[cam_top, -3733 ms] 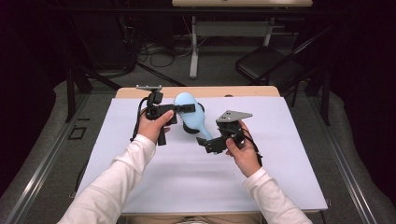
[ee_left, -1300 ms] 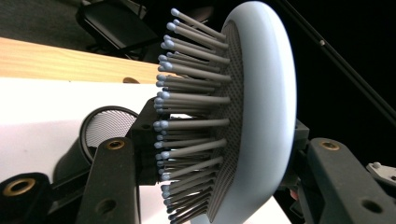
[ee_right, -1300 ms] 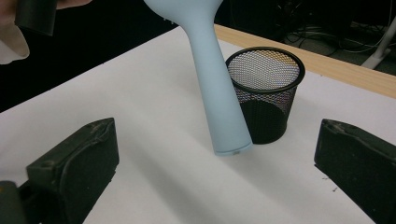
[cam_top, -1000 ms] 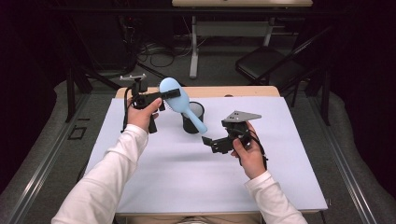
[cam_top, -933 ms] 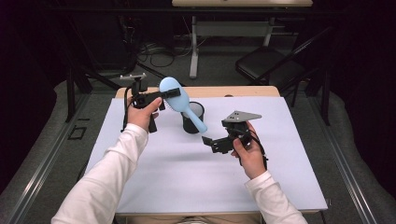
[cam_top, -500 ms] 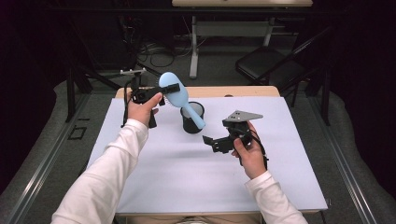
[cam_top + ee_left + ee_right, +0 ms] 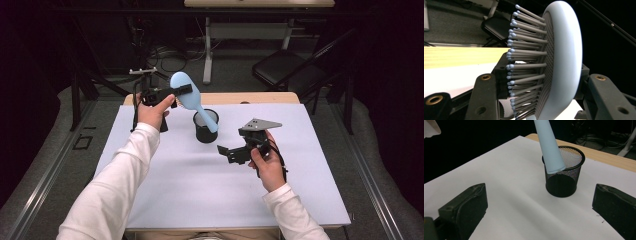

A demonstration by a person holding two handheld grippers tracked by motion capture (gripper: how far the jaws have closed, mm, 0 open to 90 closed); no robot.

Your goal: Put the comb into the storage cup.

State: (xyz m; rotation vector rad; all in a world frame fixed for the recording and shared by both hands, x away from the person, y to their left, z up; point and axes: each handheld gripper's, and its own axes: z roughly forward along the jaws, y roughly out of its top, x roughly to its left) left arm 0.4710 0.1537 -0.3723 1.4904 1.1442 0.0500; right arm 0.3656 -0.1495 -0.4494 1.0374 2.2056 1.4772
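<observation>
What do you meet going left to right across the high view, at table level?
Left gripper clamping the light blue hairbrush's head → black mesh cup → right gripper, open.

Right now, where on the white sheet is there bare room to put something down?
The near half of the sheet, between the two sleeves, is bare, as is the right side beyond the right gripper. It is crowded at the far left, where the left gripper holds the brush over the cup.

The high view looks down on the whole worktop (image 7: pixel 200 200) from above. The left gripper view sits very close to the hairbrush (image 7: pixel 559 62). The right gripper view faces the mesh cup (image 7: pixel 564 177), which the high view shares.
</observation>
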